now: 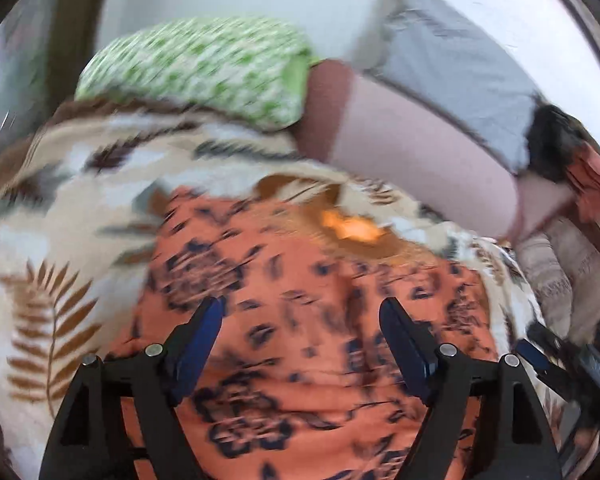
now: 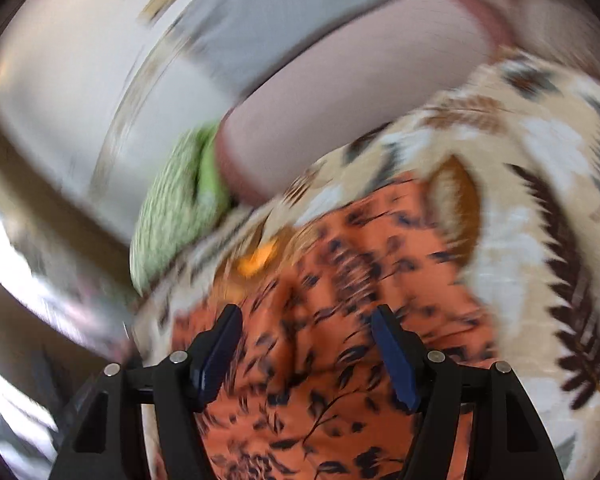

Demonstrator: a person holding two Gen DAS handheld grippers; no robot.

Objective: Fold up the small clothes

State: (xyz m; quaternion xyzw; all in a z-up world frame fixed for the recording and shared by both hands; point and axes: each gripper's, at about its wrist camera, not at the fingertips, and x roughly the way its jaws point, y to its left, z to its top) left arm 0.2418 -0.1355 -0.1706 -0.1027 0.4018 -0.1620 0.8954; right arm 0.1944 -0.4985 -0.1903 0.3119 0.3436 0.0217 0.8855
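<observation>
We are hovering the left gripper [image 1: 302, 312] and right gripper [image 2: 306, 320], both spread and empty, over the orange floral garment [image 1: 300, 320]; folding appears unfinished.

I count one orange floral garment [image 1: 300, 320], spread at the near edge of the bed. One leaf-print bedspread [image 1: 60, 208] lies under it. One green patterned pillow [image 1: 204, 68] sits toward the far edge, and beside it one pink pillow [image 1: 412, 148] and one grey pillow [image 1: 460, 64]. One dark item [image 1: 556, 140] at the right edge is too blurred to name. Two claws: left claw [image 1: 302, 308], right claw [image 2: 306, 316].
</observation>
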